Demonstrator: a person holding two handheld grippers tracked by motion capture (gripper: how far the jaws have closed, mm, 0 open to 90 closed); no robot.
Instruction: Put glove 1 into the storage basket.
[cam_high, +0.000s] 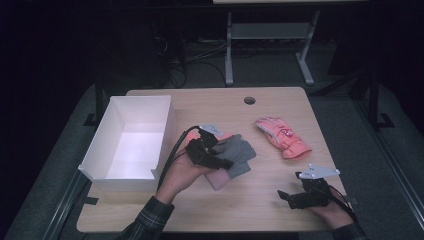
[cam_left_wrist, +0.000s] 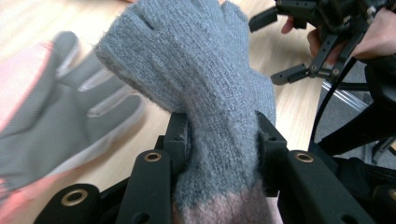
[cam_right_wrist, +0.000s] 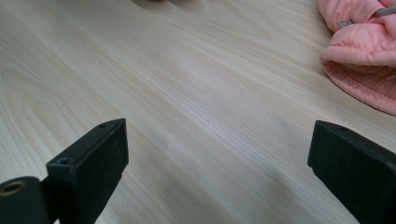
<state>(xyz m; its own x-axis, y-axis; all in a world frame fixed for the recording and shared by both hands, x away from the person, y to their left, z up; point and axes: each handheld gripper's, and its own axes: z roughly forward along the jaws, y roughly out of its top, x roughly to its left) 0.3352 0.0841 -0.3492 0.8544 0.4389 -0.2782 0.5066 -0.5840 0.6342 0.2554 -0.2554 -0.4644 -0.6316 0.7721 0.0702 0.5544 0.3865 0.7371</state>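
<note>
the grey glove (cam_left_wrist: 196, 79) is squeezed tight in my left gripper (cam_left_wrist: 222, 144) above the table (cam_high: 260, 200), and my right gripper (cam_high: 287, 196) rests nearby with its jaws wide apart.

The grey glove (cam_left_wrist: 205, 84) is soft, fuzzy knit wool (a bit hairy). The pink glove (cam_high: 282, 137) looks puffy cloth. The counter (cam_right_wrist: 187, 93) is smooth pale wood, and the claw (cam_left_wrist: 224, 144) is matt black plastic.

Grey knit glove (cam_left_wrist: 205, 93) w/ pink cuff, pink ski glove (cam_high: 283, 137), white box (cam_high: 131, 177), plaid sleeve (cam_high: 150, 220)
</note>
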